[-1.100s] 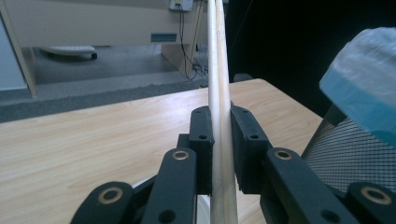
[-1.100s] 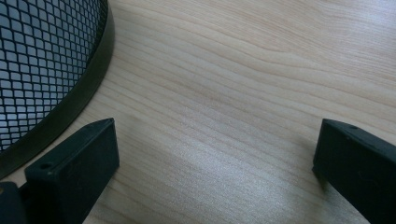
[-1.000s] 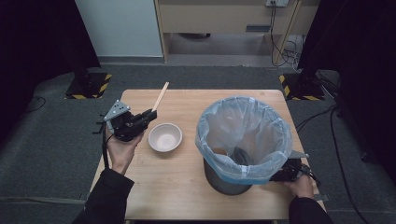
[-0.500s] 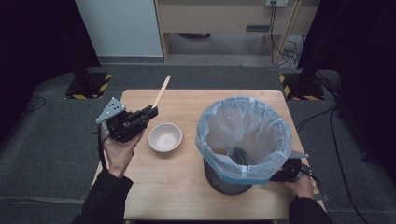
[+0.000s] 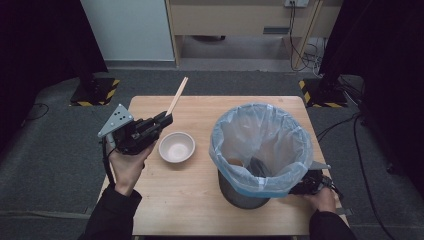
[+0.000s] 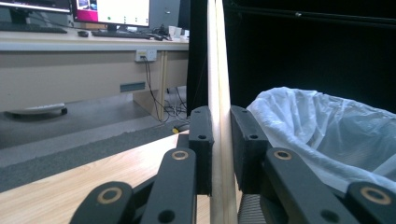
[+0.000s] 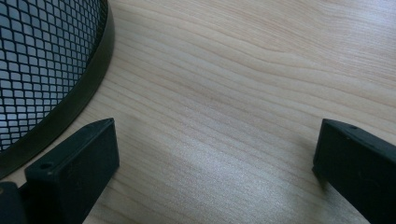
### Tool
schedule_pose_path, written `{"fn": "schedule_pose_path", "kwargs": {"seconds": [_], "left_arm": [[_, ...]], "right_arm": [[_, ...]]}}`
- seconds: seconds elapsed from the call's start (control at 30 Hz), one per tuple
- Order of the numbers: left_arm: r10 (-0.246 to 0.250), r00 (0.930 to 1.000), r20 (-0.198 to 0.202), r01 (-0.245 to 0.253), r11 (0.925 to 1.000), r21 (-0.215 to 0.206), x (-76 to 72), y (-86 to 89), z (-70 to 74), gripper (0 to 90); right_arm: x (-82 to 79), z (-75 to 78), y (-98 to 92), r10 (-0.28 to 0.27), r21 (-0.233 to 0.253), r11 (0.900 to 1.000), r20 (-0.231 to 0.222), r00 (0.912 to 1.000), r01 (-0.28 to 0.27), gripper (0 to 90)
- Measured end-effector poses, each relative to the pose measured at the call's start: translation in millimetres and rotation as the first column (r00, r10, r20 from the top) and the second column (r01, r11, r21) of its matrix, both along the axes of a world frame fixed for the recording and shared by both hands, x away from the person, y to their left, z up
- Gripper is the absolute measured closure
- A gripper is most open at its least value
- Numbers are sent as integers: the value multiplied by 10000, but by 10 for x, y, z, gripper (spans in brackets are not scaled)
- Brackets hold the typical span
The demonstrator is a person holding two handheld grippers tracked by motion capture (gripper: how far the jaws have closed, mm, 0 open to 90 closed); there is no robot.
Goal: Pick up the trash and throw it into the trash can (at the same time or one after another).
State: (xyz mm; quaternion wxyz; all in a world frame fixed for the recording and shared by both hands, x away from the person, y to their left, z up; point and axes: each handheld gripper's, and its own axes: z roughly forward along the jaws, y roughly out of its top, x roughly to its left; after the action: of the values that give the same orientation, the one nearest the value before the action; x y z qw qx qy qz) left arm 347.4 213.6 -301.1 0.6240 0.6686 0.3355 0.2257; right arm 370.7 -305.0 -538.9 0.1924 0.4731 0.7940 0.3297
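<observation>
In the high view, the left gripper (image 5: pixel 162 121) sits at about nine o'clock of the wooden surface (image 5: pixel 200 200), held up in the person's left hand (image 5: pixel 127 162) with its grey three-cornered plate at the outer side. Its jaws are closed on a pair of wooden chopsticks (image 5: pixel 177 96), gripping them near their lower end; the sticks run from the jaws toward twelve o'clock, and their far tips reach past the back edge of the surface. In the left gripper view the chopsticks (image 6: pixel 218 93) stand pressed between the two black jaws and rise out of the top of the picture, the two sticks lying tight against each other.

Just beside the left gripper, at its four o'clock, a small white bowl (image 5: pixel 176 147) rests on the surface, apart from the jaws. A black mesh bin lined with a pale blue plastic bag (image 5: pixel 261 145) stands at about four o'clock of the surface; some items lie inside it, too dim to name.

The right gripper (image 5: pixel 307 184) lies low at five o'clock, close against the bin's base, under the person's right hand (image 5: pixel 324 199). In the right gripper view its jaws stand wide apart over bare wood, holding nothing, with the bin's mesh wall (image 7: pixel 42 65) at their ten o'clock.
</observation>
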Motion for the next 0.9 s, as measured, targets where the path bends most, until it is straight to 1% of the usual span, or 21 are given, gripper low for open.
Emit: {"fn": "schedule_pose_path", "kwargs": {"seconds": [0.13, 0.17, 0.2, 0.43, 0.67, 0.7, 0.83, 0.9], "left_arm": [[-198, 9996, 209, 197, 9998, 14, -55, -59, 43, 793], [-198, 9996, 209, 197, 9998, 14, -55, -59, 43, 793], [-297, 9991, 310, 296, 9996, 35, -82, -89, 63, 793], [-522, 9973, 525, 522, 9986, 18, -145, -166, 127, 793], [-635, 9953, 731, 656, 9975, -257, -180, -180, 218, 793], [-668, 9944, 824, 695, 9971, -299, -191, -197, 256, 793], [-747, 9931, 902, 772, 9967, -238, -199, -241, 303, 793], [-867, 9915, 970, 887, 9959, -170, -200, -312, 346, 793]], "right_arm": [[0, 0, 0, 1, -1, 10000, 1, 10000, -1, 3], [1, 0, -1, 12, -8, 10000, 10, 10000, -12, 4], [1, 0, -1, 14, -9, 10000, 10, 10000, -14, 4], [0, 0, 0, 2, -2, 10000, 1, 10000, -2, 4], [0, 0, 0, 0, 1, 10000, 2, 10000, 0, 4], [0, 0, 0, 1, -2, 10000, 3, 10000, -1, 4], [1, 0, -1, 14, -11, 10000, 15, 10000, -14, 4], [1, 0, -1, 11, -10, 10000, 13, 10000, -11, 4]]}}
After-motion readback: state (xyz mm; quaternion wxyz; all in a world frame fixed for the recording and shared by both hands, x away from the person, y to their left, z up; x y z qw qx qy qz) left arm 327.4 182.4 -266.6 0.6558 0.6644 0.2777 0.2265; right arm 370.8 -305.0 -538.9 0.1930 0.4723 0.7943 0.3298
